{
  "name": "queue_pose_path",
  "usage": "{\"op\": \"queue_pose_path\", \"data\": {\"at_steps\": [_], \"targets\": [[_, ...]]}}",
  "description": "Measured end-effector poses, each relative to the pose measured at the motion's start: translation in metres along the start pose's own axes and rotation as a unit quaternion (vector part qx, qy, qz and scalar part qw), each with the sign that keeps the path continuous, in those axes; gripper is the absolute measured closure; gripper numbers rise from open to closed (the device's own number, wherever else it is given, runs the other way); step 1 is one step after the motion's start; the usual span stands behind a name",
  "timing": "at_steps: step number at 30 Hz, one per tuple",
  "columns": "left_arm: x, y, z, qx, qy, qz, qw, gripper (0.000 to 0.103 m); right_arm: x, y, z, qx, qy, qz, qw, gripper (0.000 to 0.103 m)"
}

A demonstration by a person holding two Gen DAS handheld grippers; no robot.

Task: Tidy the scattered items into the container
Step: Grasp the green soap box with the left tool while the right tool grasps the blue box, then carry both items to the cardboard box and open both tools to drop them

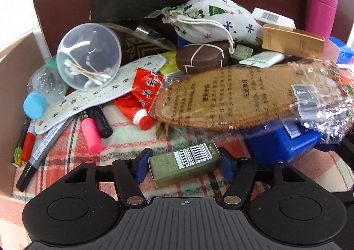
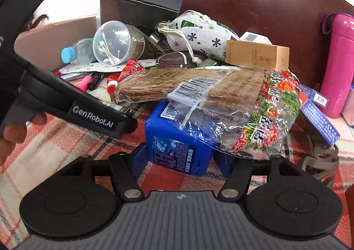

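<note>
The left gripper [image 1: 184, 165] is closing both blue pads on the ends of a small olive-green barcoded carton [image 1: 184, 166], bracing it just above the plaid cloth [image 1: 132, 137]. The right gripper [image 2: 177, 157] is straddling a blue plastic-wrapped pack [image 2: 177, 144]; its pads are flanking the pack, though contact cannot be confirmed. That pack is propping up a cellophane-wrapped woven insole [image 2: 199, 86] directly ahead. The brown cardboard container [image 1: 11, 99] is standing far left of the left gripper, markers lying against its wall.
</note>
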State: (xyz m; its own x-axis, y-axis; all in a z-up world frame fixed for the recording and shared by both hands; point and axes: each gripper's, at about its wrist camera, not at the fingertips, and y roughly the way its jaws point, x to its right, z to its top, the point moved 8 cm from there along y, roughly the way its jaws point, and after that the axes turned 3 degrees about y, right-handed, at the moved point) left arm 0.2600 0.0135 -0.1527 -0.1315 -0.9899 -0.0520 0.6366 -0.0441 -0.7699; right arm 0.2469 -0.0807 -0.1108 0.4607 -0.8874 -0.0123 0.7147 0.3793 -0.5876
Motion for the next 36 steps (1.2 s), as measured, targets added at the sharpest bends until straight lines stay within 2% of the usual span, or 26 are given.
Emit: {"op": "queue_pose_path", "data": {"at_steps": [5, 10, 15, 16, 18, 20, 25, 27, 28, 30, 33, 36], "targets": [[0.001, -0.019, -0.023, 0.001, -0.002, -0.002, 1.0, 0.038, -0.006, -0.017, -0.01, -0.009, 0.011, 0.022, 1.0, 0.035], [-0.001, -0.05, -0.056, -0.003, -0.006, -0.007, 1.0, 0.038, -0.025, -0.046, -0.031, -0.017, 0.004, 0.046, 0.999, 0.035], [-0.007, -0.084, -0.092, -0.013, -0.018, -0.017, 0.9996, 0.037, -0.041, -0.078, -0.049, -0.026, 0.022, 0.064, 0.997, 0.034], [-0.007, -0.087, -0.095, -0.011, -0.022, -0.016, 0.9996, 0.035, -0.043, -0.083, -0.052, -0.026, 0.028, 0.067, 0.997, 0.034], [-0.008, -0.093, -0.101, -0.008, -0.031, -0.013, 0.9994, 0.023, -0.044, -0.085, -0.05, -0.022, 0.03, 0.061, 0.997, 0.033], [-0.01, -0.092, -0.099, -0.009, -0.043, -0.007, 0.999, 0.017, -0.046, -0.086, -0.046, -0.018, 0.031, 0.055, 0.998, 0.03], [-0.013, -0.088, -0.099, -0.002, -0.049, -0.005, 0.9988, 0.016, -0.049, -0.09, -0.039, -0.008, 0.034, 0.04, 0.999, 0.03], [-0.013, -0.086, -0.099, 0.003, -0.042, -0.002, 0.9991, 0.021, -0.049, -0.088, -0.041, -0.014, 0.029, 0.036, 0.999, 0.034], [-0.013, -0.087, -0.1, 0.005, -0.036, 0.002, 0.9993, 0.027, -0.049, -0.087, -0.043, -0.018, 0.028, 0.036, 0.999, 0.037], [-0.013, -0.09, -0.101, 0.007, -0.028, 0.001, 0.9996, 0.038, -0.049, -0.086, -0.046, -0.026, 0.027, 0.034, 0.999, 0.038], [-0.015, -0.094, -0.102, 0.004, -0.034, -0.007, 0.9994, 0.038, -0.053, -0.085, -0.044, -0.037, 0.013, 0.037, 0.999, 0.038], [-0.024, -0.106, -0.099, 0.014, -0.055, -0.01, 0.9983, 0.038, -0.065, -0.09, -0.03, -0.041, 0.001, 0.071, 0.997, 0.038]]}}
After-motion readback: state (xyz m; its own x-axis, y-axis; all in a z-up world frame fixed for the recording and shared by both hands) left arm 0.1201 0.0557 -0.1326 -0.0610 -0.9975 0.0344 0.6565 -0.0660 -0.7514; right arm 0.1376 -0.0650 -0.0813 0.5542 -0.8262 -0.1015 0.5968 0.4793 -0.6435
